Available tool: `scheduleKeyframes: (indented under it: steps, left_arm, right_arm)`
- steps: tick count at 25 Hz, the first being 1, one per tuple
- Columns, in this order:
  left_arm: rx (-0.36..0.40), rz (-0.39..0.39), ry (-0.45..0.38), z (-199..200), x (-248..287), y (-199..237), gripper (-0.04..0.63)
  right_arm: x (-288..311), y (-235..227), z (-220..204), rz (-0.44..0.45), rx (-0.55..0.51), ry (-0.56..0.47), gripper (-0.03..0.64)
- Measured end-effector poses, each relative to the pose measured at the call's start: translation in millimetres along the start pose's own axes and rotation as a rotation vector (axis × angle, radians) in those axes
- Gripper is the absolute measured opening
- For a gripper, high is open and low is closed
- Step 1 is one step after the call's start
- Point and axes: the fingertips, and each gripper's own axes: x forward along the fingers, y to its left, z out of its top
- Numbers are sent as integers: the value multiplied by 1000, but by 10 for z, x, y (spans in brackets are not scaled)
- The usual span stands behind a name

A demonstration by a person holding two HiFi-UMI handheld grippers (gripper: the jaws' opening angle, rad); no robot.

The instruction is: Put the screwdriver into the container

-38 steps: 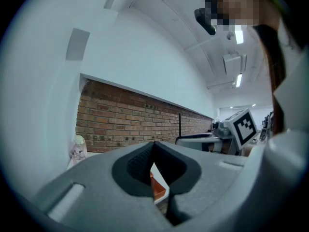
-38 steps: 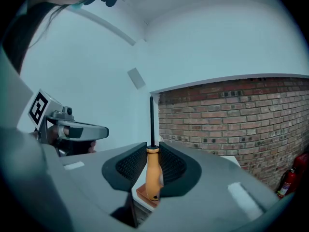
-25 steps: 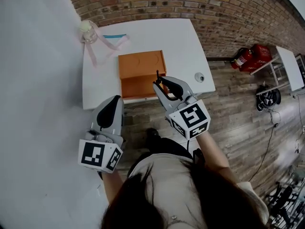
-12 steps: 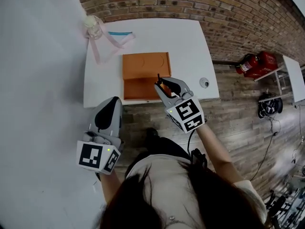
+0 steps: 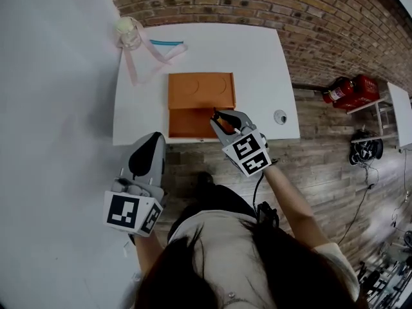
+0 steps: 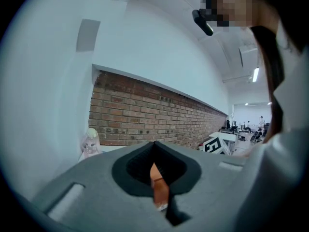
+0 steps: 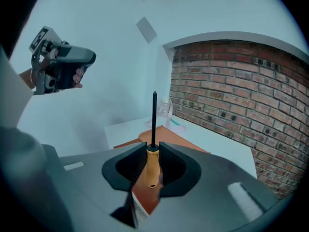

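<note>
We pinch the screwdriver [image 7: 152,167] by its orange handle in the right gripper [image 7: 153,151], shaft leading, over the near edge of the container [image 5: 201,90] on the surface [image 5: 261,63] — poised for lowering in. Our left gripper [image 5: 149,143], jaws pressed together on nothing, idles clear.

Right claw [image 5: 219,114] held forward, clamped on a screwdriver [image 7: 152,161]; left claw [image 5: 152,137] lower, jaws together.

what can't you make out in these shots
- Head view: the right tool and its screwdriver cover part of the orange container's near half.
- Head view: small round object at the table's right edge, too small to identify.
- Left gripper view: the left tool hides the orange container, bar an orange sliver.
</note>
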Motion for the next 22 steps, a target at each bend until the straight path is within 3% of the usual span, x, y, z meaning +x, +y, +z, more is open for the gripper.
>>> scheduleKeyframes:
  steps: [12,22]
  left_arm:
    - [-12,21,31,-96,103,116,2]
    - [-29,40,43,-138,127,224,2]
  right_arm:
    - [376,-30,-484,52,-56,161,81]
    - [626,77,-579,123,-96,218,81]
